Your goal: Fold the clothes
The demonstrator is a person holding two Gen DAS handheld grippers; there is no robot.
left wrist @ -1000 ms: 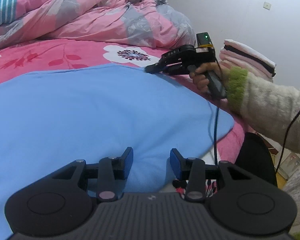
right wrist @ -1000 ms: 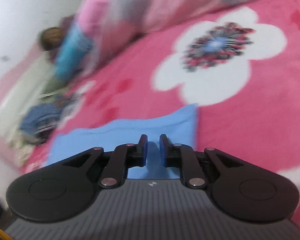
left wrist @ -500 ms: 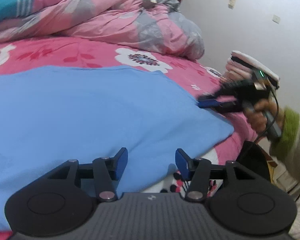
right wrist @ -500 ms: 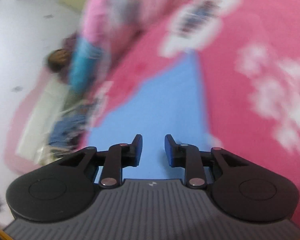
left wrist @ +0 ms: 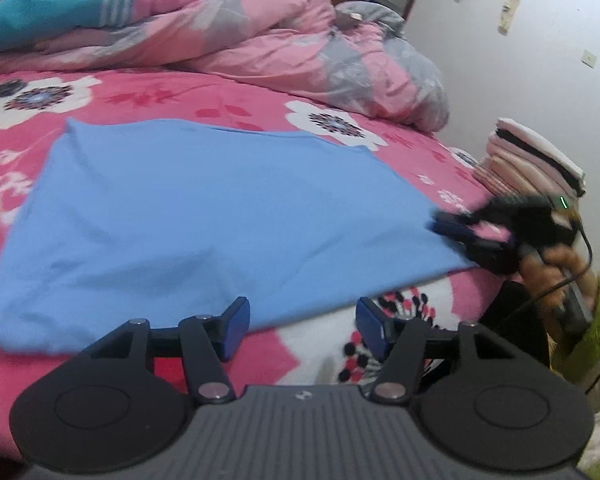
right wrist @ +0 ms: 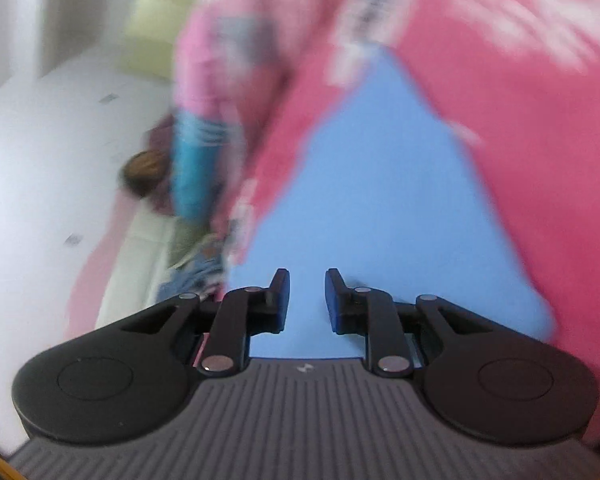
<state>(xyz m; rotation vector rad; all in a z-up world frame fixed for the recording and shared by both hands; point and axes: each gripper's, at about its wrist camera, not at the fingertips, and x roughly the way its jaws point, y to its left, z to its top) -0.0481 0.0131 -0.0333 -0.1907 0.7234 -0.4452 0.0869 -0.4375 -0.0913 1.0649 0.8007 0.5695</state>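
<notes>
A light blue garment lies spread flat on the pink flowered bed sheet. My left gripper hangs open just off the garment's near edge, with nothing between its blue pads. In the left wrist view the right gripper sits at the garment's near right corner, held by a hand, its fingers apart. The blurred right wrist view shows my right gripper open over the same blue garment, nothing held.
A crumpled pink and grey duvet is heaped at the back of the bed. A stack of folded pink and white clothes sits at the bed's right side. A white wall stands behind it.
The right gripper let go of the garment's far corner, opened, and swung down to the near right corner. The left gripper drew back from the garment and opened wider.
</notes>
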